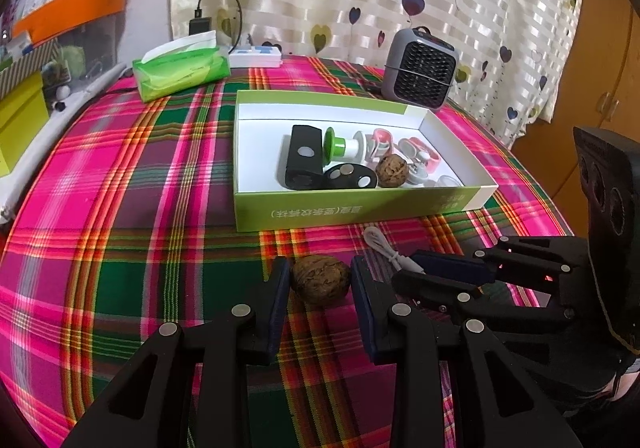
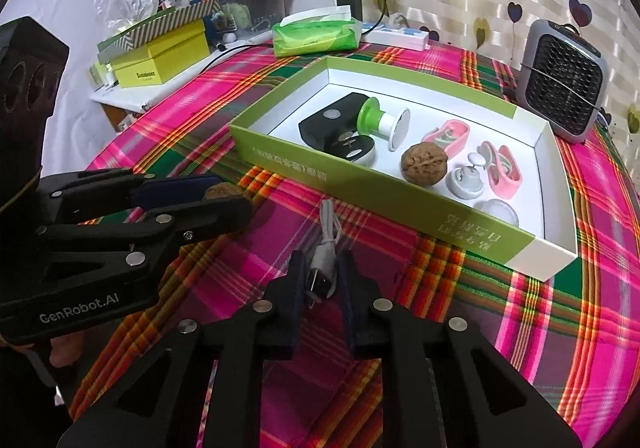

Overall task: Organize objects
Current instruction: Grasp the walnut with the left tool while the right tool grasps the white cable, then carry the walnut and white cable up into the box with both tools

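A brown walnut (image 1: 320, 280) lies on the plaid tablecloth, with my left gripper (image 1: 320, 274) shut on it, one pad against each side. In the right wrist view the same left gripper (image 2: 230, 193) comes in from the left, and the walnut (image 2: 218, 191) peeks out between its fingers. My right gripper (image 2: 322, 272) is shut on the plug end of a white USB cable (image 2: 328, 236), whose coil lies just ahead on the cloth. Behind both stands the green-and-white open box (image 1: 360, 211) holding a second walnut (image 1: 391, 165), a black block, a green spool and pink pieces.
A grey fan heater (image 1: 420, 67) stands behind the box at the right. At the back left lie a green tissue pack (image 1: 180, 71) and a white power strip (image 1: 256, 57). Yellow boxes (image 2: 160, 63) and clutter sit beyond the table's left edge, and a curtain hangs behind.
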Demonstrator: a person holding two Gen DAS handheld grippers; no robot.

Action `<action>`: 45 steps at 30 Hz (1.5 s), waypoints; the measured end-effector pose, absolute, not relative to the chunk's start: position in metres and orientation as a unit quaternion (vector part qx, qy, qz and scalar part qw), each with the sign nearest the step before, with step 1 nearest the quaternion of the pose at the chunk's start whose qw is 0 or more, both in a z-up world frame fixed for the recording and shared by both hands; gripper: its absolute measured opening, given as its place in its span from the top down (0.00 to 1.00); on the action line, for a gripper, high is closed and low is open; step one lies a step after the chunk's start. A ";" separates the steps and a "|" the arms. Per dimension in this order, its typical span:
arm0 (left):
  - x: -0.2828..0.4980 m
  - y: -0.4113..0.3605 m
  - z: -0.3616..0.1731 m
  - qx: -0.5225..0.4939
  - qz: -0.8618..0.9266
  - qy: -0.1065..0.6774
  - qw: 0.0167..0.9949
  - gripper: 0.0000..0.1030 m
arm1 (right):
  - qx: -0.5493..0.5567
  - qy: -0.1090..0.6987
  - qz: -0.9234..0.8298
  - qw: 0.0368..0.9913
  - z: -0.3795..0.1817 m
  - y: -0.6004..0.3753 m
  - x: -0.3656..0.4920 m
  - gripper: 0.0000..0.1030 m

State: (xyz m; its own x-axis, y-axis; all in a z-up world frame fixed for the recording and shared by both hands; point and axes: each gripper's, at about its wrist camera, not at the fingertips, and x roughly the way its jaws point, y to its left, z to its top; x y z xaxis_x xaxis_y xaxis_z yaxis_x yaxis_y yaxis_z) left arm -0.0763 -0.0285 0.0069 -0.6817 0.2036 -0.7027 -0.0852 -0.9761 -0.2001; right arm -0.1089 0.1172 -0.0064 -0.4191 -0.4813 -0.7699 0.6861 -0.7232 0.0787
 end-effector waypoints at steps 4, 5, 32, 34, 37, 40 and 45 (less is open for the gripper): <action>-0.076 -0.022 0.008 -0.391 0.914 -0.074 0.082 0.72 | 0.407 0.124 -0.834 0.351 -0.005 0.121 -0.108 0.84; -0.076 -0.020 0.009 -0.391 0.914 -0.073 0.083 0.72 | 0.406 0.122 -0.835 0.352 -0.004 0.123 -0.108 0.84; -0.077 0.016 0.027 -0.366 0.924 -0.055 0.097 0.72 | 0.366 0.069 -0.861 0.346 0.021 0.161 -0.104 0.84; -0.079 0.017 0.028 -0.365 0.925 -0.053 0.097 0.72 | 0.364 0.067 -0.863 0.345 0.022 0.162 -0.104 0.84; -0.079 0.019 0.031 -0.361 0.926 -0.050 0.097 0.72 | 0.361 0.066 -0.864 0.344 0.024 0.164 -0.105 0.84; -0.080 0.020 0.035 -0.356 0.928 -0.049 0.097 0.72 | 0.357 0.064 -0.867 0.342 0.026 0.165 -0.106 0.84; -0.084 0.020 0.038 -0.352 0.930 -0.048 0.098 0.72 | 0.352 0.065 -0.870 0.340 0.030 0.165 -0.108 0.84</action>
State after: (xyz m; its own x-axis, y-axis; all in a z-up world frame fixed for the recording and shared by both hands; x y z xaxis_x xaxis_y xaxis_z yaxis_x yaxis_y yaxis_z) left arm -0.0835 0.0202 0.0377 -0.7328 0.2162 -0.6451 -0.1479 -0.9761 -0.1591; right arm -0.1078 0.1653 0.0302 -0.5210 -0.5459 -0.6562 0.6372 -0.7602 0.1266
